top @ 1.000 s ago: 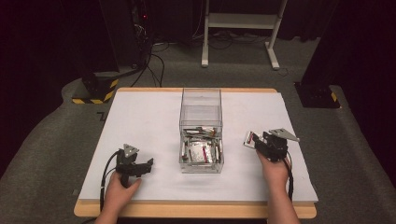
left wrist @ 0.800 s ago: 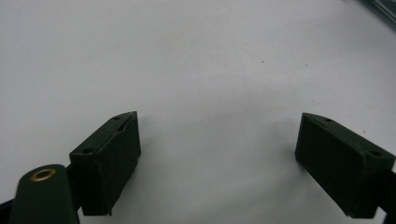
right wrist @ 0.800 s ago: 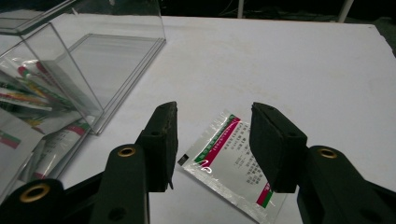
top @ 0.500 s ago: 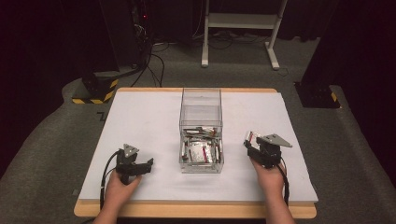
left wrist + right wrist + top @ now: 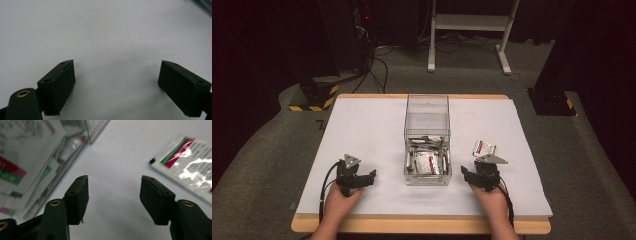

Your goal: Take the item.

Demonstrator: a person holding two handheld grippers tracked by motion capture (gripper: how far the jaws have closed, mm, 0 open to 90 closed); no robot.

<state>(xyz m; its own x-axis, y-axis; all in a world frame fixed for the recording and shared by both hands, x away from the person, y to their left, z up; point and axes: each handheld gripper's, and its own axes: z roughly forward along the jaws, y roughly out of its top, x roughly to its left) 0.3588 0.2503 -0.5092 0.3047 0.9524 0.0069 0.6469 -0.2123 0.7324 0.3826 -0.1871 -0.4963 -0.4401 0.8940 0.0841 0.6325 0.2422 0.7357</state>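
Observation:
A clear plastic box (image 5: pixel 427 116) stands at the table's middle with several red, green and white packets (image 5: pixel 426 161) inside. One more such packet (image 5: pixel 484 148) lies flat on the white table right of the box. My right gripper (image 5: pixel 468 173) sits just in front of that packet, apart from it. Its jaws have just been opening, and nothing is between them. In the right gripper view the gripper (image 5: pixel 113 192) stands open, with the loose packet (image 5: pixel 190 161) ahead at right and the box's packets (image 5: pixel 27 157) at left. My left gripper (image 5: pixel 368 176) rests open left of the box, over bare table (image 5: pixel 116 85).
The white table top (image 5: pixel 362 130) spreads wide on both sides of the box. Its wooden front edge (image 5: pixel 422 224) runs just behind the hands. Cables trail from both grippers. A metal stand (image 5: pixel 472 30) and dark equipment stand on the floor beyond the table.
My right gripper has drawn back toward the front edge and sunk, leaving the packet lying on the table where its jaws were. The left gripper has not moved.

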